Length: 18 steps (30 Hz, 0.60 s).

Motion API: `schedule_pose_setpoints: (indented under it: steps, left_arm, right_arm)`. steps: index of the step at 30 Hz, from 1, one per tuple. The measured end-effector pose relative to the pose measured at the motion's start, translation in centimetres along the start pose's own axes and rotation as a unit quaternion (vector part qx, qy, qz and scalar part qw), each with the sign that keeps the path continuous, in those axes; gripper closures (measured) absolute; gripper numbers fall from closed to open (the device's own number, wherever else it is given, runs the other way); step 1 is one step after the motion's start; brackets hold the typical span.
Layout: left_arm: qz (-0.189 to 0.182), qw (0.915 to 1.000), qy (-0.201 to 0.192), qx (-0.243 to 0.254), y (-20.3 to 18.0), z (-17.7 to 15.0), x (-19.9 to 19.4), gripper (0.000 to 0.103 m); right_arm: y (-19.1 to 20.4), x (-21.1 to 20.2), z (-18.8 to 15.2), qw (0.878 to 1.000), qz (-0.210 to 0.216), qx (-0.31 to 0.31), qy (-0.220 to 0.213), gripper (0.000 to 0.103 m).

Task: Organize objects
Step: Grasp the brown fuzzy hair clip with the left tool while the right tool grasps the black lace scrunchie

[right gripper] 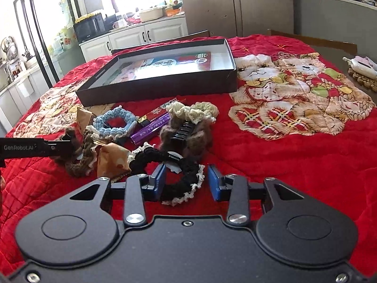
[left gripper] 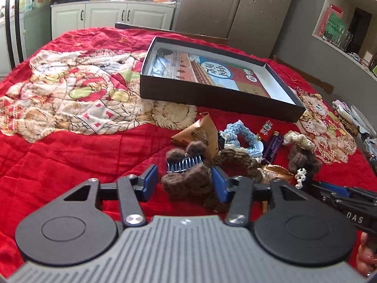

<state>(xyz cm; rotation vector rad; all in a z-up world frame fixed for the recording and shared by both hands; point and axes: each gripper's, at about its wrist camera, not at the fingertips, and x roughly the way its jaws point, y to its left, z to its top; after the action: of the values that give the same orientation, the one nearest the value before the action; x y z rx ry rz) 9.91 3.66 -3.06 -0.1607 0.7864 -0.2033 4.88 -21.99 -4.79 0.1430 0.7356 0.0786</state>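
A pile of hair accessories and snack packets lies on the red quilt in front of an open black box (left gripper: 212, 99) (right gripper: 160, 92). My left gripper (left gripper: 186, 181) is open, its jaws either side of a brown fuzzy hair clip (left gripper: 188, 179) with a metal comb. My right gripper (right gripper: 186, 184) is open around a black scrunchie with cream lace trim (right gripper: 181, 176). A blue crocheted scrunchie (left gripper: 245, 139) (right gripper: 115, 122), a purple packet (right gripper: 150, 129), a brown fuzzy claw clip (right gripper: 186, 134) and brown triangular packets (left gripper: 200, 134) (right gripper: 113, 160) lie between.
The box holds a printed card. A cream lace scrunchie (right gripper: 193, 110) lies behind the claw clip. A teapot on a mat (right gripper: 360, 68) stands at the quilt's right edge. Kitchen cabinets (left gripper: 106, 16) and a fridge (right gripper: 235, 4) stand behind the table.
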Motion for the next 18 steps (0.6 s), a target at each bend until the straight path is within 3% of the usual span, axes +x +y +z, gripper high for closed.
schedule_pose_setpoints:
  steps: [9, 18]
  left_arm:
    - [-0.014, 0.9999, 0.004, -0.003, 0.20, -0.12, 0.98, 0.056]
    - [-0.024, 0.9997, -0.007, 0.003, 0.37, -0.21, 1.02, 0.062]
  right_arm:
    - [-0.08, 0.30, -0.12, 1.000, -0.003, -0.004, 0.001, 0.077]
    - [0.23, 0.63, -0.09, 0.999, -0.023, -0.032, -0.002, 0.086]
